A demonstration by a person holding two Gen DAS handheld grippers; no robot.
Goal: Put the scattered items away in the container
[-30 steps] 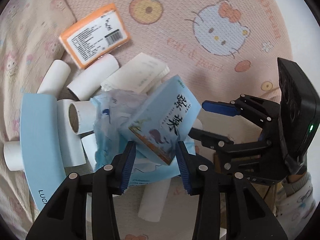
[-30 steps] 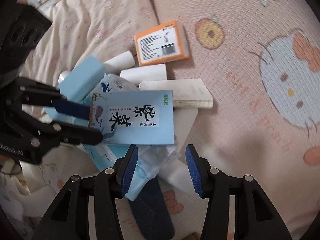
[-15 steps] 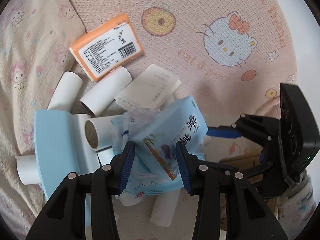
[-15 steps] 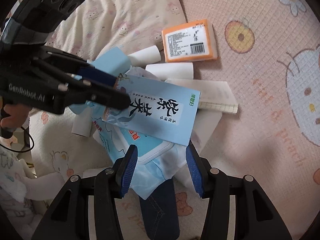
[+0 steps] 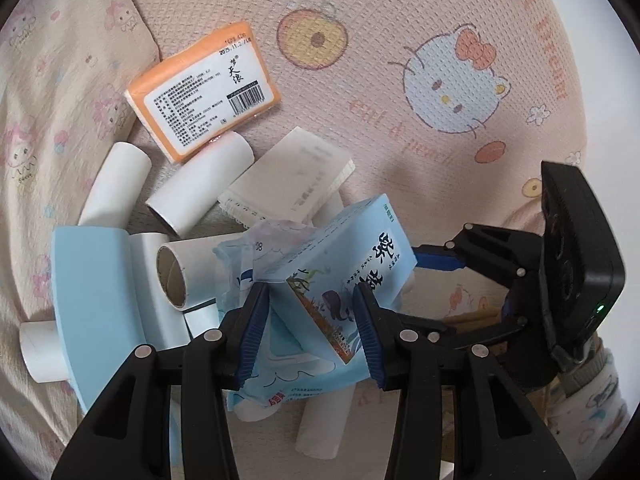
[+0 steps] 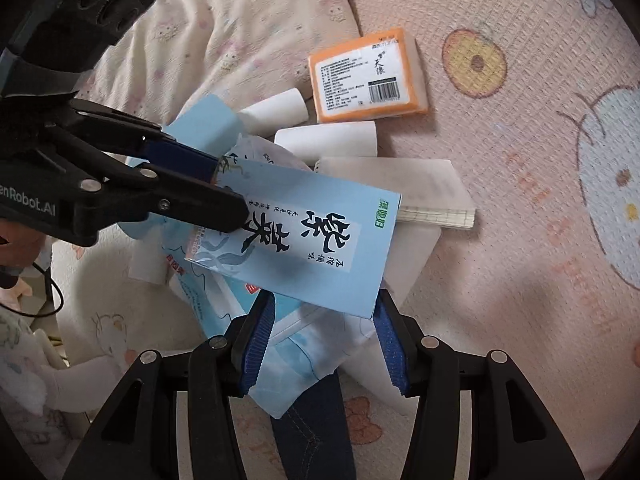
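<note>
A light blue box (image 5: 352,264) with black lettering is tilted up over a pile of items. My left gripper (image 5: 312,320) is shut on its near end; in the right wrist view the left gripper (image 6: 230,190) clamps the box (image 6: 296,240) from the left. My right gripper (image 6: 324,320) straddles the box's opposite corner, its jaws opening. In the left wrist view the right gripper (image 5: 412,286) sits at the box's right end. Under the box lie a blue wipes pack (image 5: 288,372), white paper tubes (image 5: 200,188) and a notepad (image 5: 292,180). No container shows.
An orange tissue pack (image 5: 204,92) lies beyond the pile on the pink cartoon mat (image 5: 440,80). A light blue curved plastic piece (image 5: 96,300) rests at the pile's left. A cream blanket (image 5: 48,80) borders the left. A denim strip (image 6: 312,420) runs under my right gripper.
The blue box has risen and tilted with my left gripper still on it. My right gripper has closed in until the box's corner sits between its fingertips.
</note>
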